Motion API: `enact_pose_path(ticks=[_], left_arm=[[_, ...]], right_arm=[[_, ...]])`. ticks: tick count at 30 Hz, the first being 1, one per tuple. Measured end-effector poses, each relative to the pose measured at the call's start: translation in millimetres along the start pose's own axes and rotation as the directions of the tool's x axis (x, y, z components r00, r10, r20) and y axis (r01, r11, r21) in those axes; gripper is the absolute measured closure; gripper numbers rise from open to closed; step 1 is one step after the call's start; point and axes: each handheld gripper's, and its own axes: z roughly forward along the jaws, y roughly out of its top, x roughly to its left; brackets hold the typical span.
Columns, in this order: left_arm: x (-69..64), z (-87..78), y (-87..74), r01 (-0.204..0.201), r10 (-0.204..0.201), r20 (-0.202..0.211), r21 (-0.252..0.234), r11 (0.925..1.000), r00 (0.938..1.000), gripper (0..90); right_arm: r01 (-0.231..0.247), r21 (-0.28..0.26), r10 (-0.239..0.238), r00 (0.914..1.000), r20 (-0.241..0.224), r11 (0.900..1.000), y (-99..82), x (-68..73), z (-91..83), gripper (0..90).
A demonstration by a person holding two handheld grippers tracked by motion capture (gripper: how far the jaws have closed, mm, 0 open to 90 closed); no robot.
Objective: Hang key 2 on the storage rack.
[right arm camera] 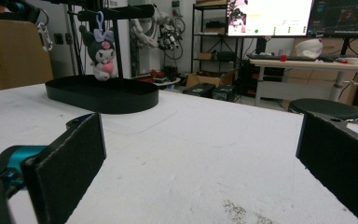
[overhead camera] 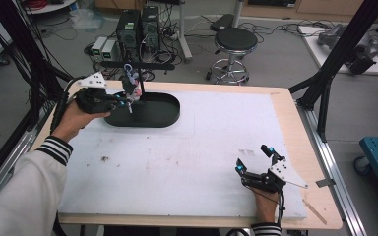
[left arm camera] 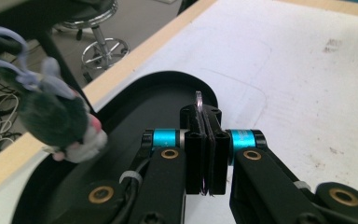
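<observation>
The left gripper (overhead camera: 121, 101) has its jaws pressed together on a thin metal ring (left arm camera: 198, 99) that pokes out just past their tips, held over the near rim of the black tray (overhead camera: 165, 118), and the plush keychain (overhead camera: 130, 81) already hangs from the stand's crossbar (overhead camera: 147, 64) just ahead of and above those tips. I judge the step in hand is bringing the ring up to hang it, so next it needs lifting and threading over the bar beside the plush. The right gripper (overhead camera: 254, 160) rests well away with jaws wide apart; I can read no brand or writing anywhere.
</observation>
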Motion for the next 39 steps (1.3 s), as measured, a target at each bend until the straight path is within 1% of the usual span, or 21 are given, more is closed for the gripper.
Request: enact_pose_path(ticks=[2, 4, 7, 10, 11, 13, 14, 15, 16, 20, 23, 24, 26, 29, 31, 32, 33, 36, 39], left_arm=[[4.5, -6.9, 2.6, -0.008, 0.008, -0.005, -0.005, 1.0000, 1.0000, 88.0], [9.9, -14.5, 4.2, -0.003, 0.003, -0.016, -0.005, 1.0000, 0.9999, 88.0], [19.0, -24.7, 7.3, -0.008, 0.008, -0.041, 0.000, 1.0000, 0.9991, 88.0], [28.1, -33.2, 11.6, 0.008, -0.009, -0.061, -0.024, 0.9997, 0.9981, 88.0], [31.0, -35.6, 13.1, 0.007, -0.009, -0.069, -0.025, 0.9997, 0.9976, 88.0], [36.2, -39.2, 16.0, 0.006, -0.008, -0.074, -0.027, 0.9996, 0.9972, 88.0], [38.5, -41.1, 17.7, -0.001, -0.001, -0.081, -0.023, 0.9997, 0.9967, 88.0], [40.5, -42.7, 19.0, 0.005, -0.008, -0.083, -0.032, 0.9995, 0.9965, 88.0], [42.8, -44.6, 20.9, 0.003, -0.006, -0.089, -0.030, 0.9995, 0.9960, 88.0], [48.8, -49.4, 26.5, -0.003, 0.001, -0.102, -0.016, 0.9999, 0.9948, 88.0], [52.3, -51.3, 29.3, 0.006, -0.008, -0.113, -0.020, 0.9998, 0.9936, 88.0], [54.0, -52.0, 30.3, 0.006, -0.007, -0.121, -0.012, 0.9999, 0.9926, 88.0], [56.4, -52.5, 32.0, 0.005, -0.005, -0.125, 0.001, 1.0000, 0.9921, 88.0], [59.4, -52.3, 35.2, 0.009, -0.008, -0.135, 0.007, 0.9999, 0.9908, 88.0], [61.6, -51.7, 37.6, 0.011, -0.008, -0.138, 0.021, 0.9997, 0.9904, 88.0], [62.4, -51.3, 38.5, 0.011, -0.009, -0.146, 0.017, 0.9998, 0.9892, 88.0], [63.9, -51.2, 39.3, 0.016, -0.013, -0.144, 0.016, 0.9998, 0.9894, 88.0], [68.2, -48.7, 42.8, 0.017, -0.010, -0.145, 0.046, 0.9988, 0.9894, 88.0], [71.1, -46.9, 48.0, 0.016, -0.008, -0.149, 0.051, 0.9986, 0.9888, 88.0]], right_arm=[[0.004, -0.005, -0.004, 1.0000, 0.002, 1.0000, 0.1, -0.6, 0.3, 0.6], [0.002, -0.004, -0.002, 1.0000, 0.001, 1.0000, 0.1, -0.6, 0.2, 0.6], [0.003, -0.004, -0.003, 1.0000, 0.001, 1.0000, 0.0, -0.6, 0.3, 0.6], [0.000, 0.000, 0.000, 1.0000, 0.000, 1.0000, 0.0, 0.0, 0.0, 0.6], [-0.004, 0.002, 0.004, 1.0000, 0.000, 1.0000, 0.0, 0.4, -0.1, 0.6], [0.004, 0.001, -0.004, 1.0000, -0.001, 1.0000, 0.1, 0.2, 0.2, 0.6], [0.006, 0.000, -0.006, 1.0000, -0.001, 1.0000, 0.1, 0.3, 0.3, 0.6], [0.007, 0.001, -0.007, 1.0000, -0.001, 1.0000, 0.1, 0.2, 0.2, 0.6], [0.005, 0.001, -0.005, 1.0000, -0.001, 1.0000, 0.1, 0.3, 0.3, 0.6], [0.009, 0.000, -0.009, 1.0000, 0.001, 1.0000, 0.1, 0.3, 0.4, 0.6], [0.008, 0.000, -0.008, 1.0000, 0.001, 1.0000, 0.1, 0.3, 0.4, 0.6], [0.009, -0.001, -0.009, 1.0000, 0.002, 1.0000, 0.0, 0.4, 0.5, 0.6], [0.008, 0.000, -0.008, 1.0000, 0.001, 1.0000, 0.1, 0.3, 0.4, 0.6], [0.009, 0.000, -0.009, 1.0000, 0.001, 1.0000, 0.1, 0.3, 0.4, 0.6], [0.007, 0.001, -0.007, 1.0000, 0.001, 1.0000, 0.1, 0.3, 0.4, 0.6], [0.008, 0.000, -0.008, 1.0000, 0.001, 1.0000, 0.1, 0.2, 0.4, 0.6], [0.009, 0.000, -0.009, 1.0000, 0.001, 1.0000, 0.1, 0.3, 0.4, 0.6], [0.008, -0.001, -0.008, 1.0000, 0.003, 1.0000, 0.1, 0.4, 0.5, 0.6], [0.008, -0.002, -0.008, 1.0000, 0.003, 1.0000, 0.1, 0.5, 0.5, 0.6]])
